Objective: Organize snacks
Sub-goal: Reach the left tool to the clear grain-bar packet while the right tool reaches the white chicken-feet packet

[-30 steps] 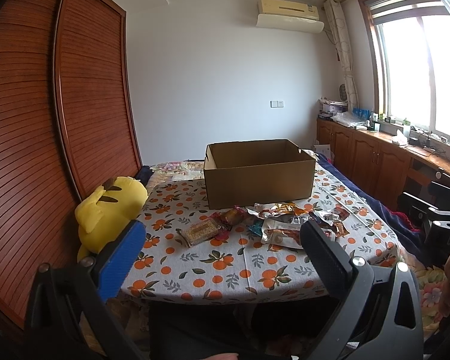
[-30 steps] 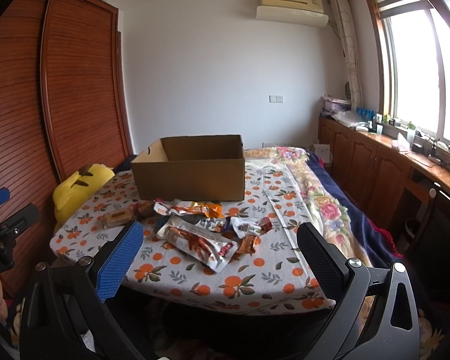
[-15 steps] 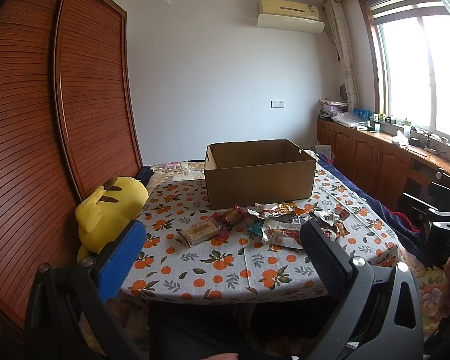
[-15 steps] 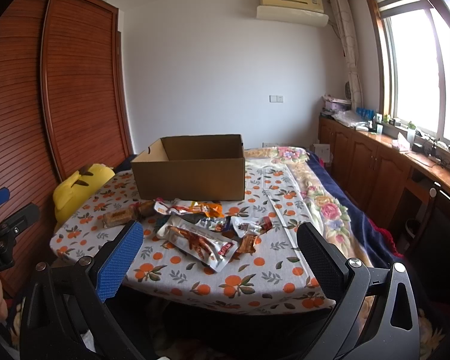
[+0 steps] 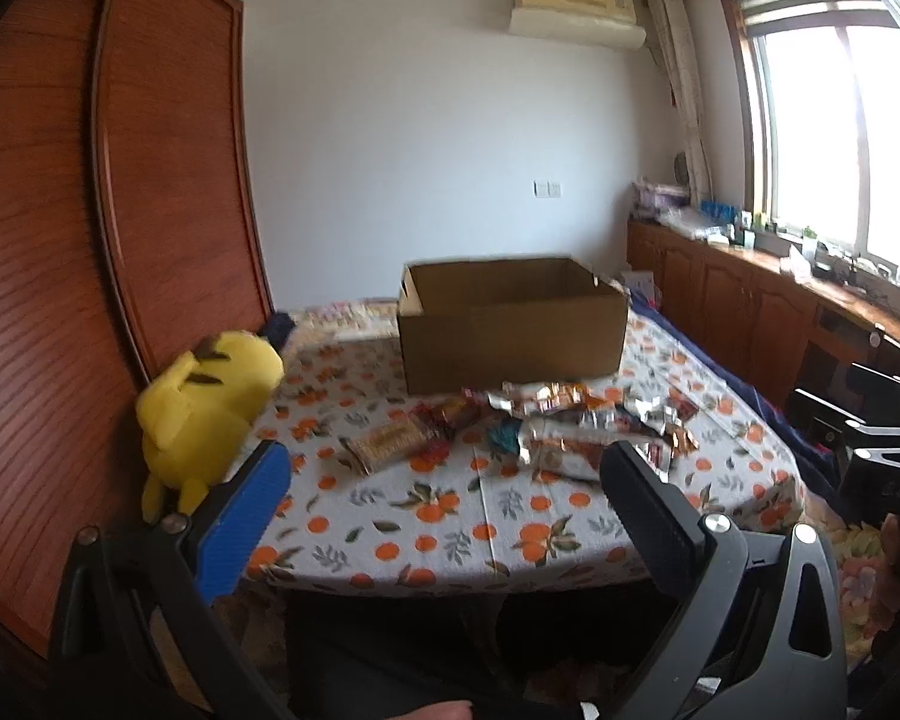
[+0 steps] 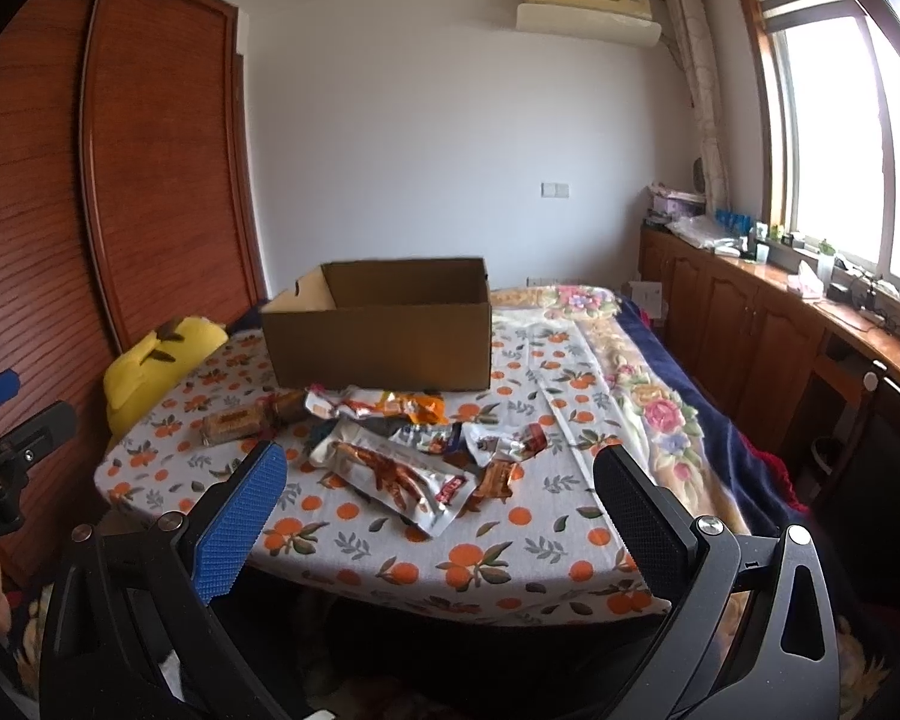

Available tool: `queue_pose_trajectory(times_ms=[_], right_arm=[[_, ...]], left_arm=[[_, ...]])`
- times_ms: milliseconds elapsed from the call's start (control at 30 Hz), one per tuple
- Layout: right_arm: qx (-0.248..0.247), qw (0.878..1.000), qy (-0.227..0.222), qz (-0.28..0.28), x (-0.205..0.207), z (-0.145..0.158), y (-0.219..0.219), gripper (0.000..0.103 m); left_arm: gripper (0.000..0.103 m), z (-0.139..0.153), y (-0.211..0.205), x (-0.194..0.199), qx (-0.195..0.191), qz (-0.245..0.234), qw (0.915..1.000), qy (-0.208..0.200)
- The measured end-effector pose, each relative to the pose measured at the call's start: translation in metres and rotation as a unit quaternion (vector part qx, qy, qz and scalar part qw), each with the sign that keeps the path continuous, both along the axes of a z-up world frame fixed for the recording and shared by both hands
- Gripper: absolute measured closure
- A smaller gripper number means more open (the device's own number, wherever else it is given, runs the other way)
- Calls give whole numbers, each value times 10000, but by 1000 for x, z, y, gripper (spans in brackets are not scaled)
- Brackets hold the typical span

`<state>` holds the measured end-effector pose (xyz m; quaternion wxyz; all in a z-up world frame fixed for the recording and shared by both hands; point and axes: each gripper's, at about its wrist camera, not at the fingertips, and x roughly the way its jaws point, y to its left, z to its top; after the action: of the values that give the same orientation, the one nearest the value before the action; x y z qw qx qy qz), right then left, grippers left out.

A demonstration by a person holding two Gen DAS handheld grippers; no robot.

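While both of my tools hang short of the table's near edge, neither one touches anything. My left gripper has its jaws spread wide, one blue-padded finger and one black, with nothing between them. My right gripper is spread just as wide and equally empty.

On the white tablecloth printed with oranges and green leaves stands an open brown cardboard box, upright, toward the far side of the table. Just in front of it lies a loose heap of crinkled foil and plastic snack packets; some overlap one another. A long clear packet with reddish-orange contents lies nearest my right gripper. A small rectangular packet of pale brown biscuits sits at the heap's left edge, slightly apart from the rest. None of the snacks can be seen inside the box.

A yellow plush toy with black-tipped ears leans at the table's left side, against the reddish wooden slatted wardrobe.
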<state>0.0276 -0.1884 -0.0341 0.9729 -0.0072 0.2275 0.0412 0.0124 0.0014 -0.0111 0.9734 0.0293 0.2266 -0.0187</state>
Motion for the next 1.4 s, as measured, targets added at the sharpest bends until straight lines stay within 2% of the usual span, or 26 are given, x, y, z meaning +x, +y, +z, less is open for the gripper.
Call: queue_pose_trajectory(times_ms=[267,367,700,900,1000,1233,1333,1400], right_arm=[[-149,9990,384,153,44,-30,2,0],[-149,9980,489,370,58,-36,2,0],[-145,9883,969,1170,118,-64,6,0],[-218,9743,1366,1775,151,-87,16,4],[-343,9633,1653,2088,167,-99,25,8],[-440,9469,2112,2385,197,-121,35,10],[-566,9396,2266,2500,204,-126,42,10],[-689,9358,2308,2575,208,-129,48,11]], left_arm=[[0,-33,3,48,40,-141,9984,541],[0,-39,4,62,-28,-303,9974,655],[0,-71,11,117,200,-524,9922,1111],[2,-82,21,140,225,-588,9896,1291],[2,-87,28,152,74,-708,9860,1505],[2,-92,46,180,164,-743,9835,1642],[9,-95,56,192,85,-848,9807,1762],[9,-97,63,201,80,-879,9797,1802]])
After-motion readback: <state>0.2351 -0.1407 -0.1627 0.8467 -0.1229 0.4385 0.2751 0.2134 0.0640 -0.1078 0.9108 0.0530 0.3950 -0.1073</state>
